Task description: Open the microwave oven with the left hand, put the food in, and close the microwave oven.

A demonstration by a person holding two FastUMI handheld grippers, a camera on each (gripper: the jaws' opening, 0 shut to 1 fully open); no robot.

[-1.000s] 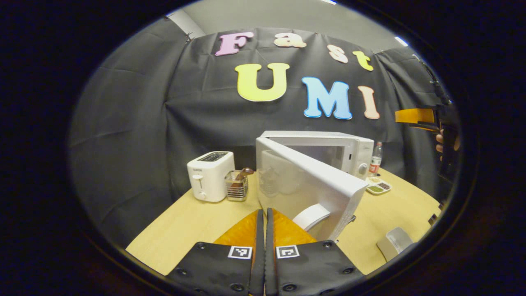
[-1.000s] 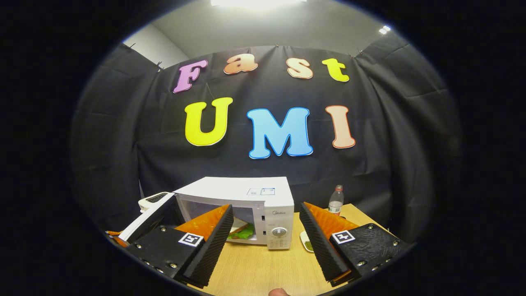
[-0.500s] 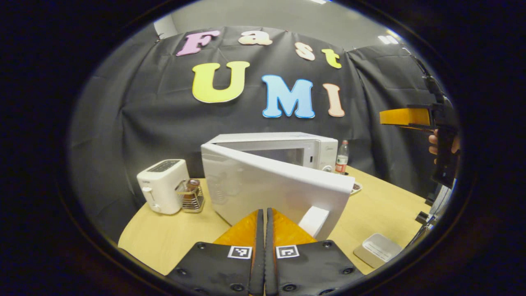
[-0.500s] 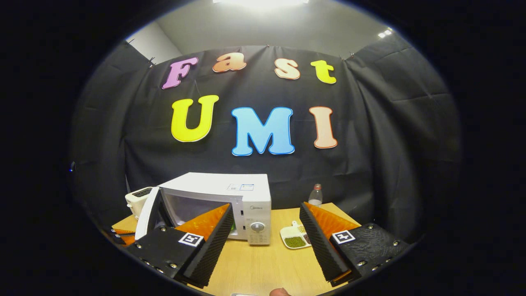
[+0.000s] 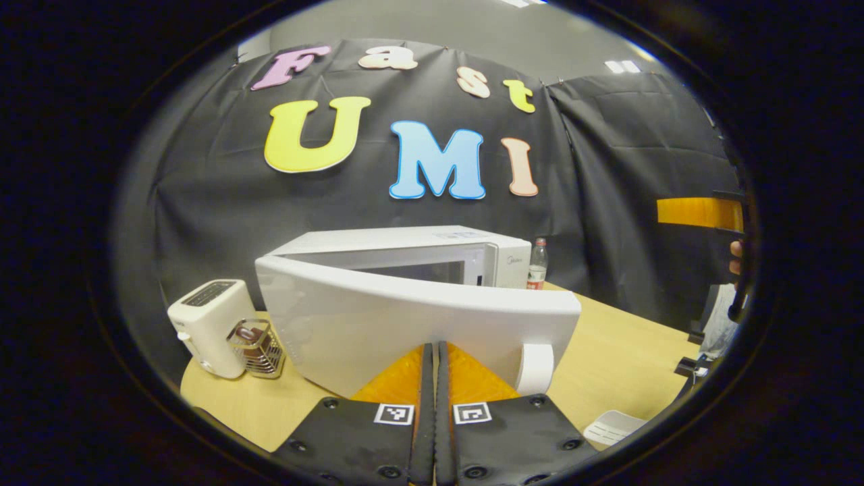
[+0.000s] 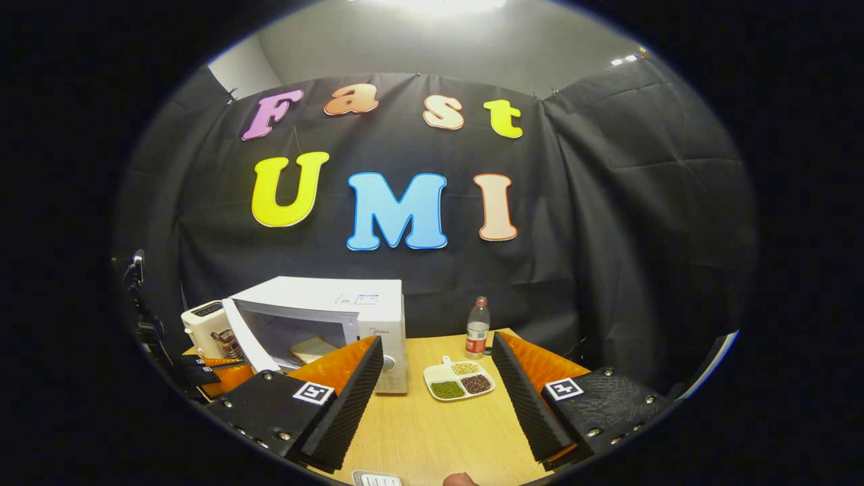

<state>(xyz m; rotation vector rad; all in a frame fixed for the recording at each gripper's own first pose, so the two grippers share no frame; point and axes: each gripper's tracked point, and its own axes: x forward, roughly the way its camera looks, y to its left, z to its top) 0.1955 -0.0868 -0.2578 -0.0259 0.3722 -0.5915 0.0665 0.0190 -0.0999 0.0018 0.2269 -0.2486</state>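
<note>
The white microwave stands mid-table with its door partly open. My left gripper is shut with nothing in it, and its tips rest against the door's outer face, left of the white handle. In the right gripper view the microwave is at the left with its door ajar. A slice of food lies inside. My right gripper is open and holds nothing, well back from the oven. It also appears raised at the right edge of the left gripper view, right gripper, held by a hand.
A white toaster and a wire basket stand left of the microwave. A bottle and a sectioned dish of beans sit to its right on the wooden table. A small pale flat object lies near the front edge.
The microwave door has swung further toward shut with my shut left gripper against it. My right gripper has drawn back from the oven, still open.
</note>
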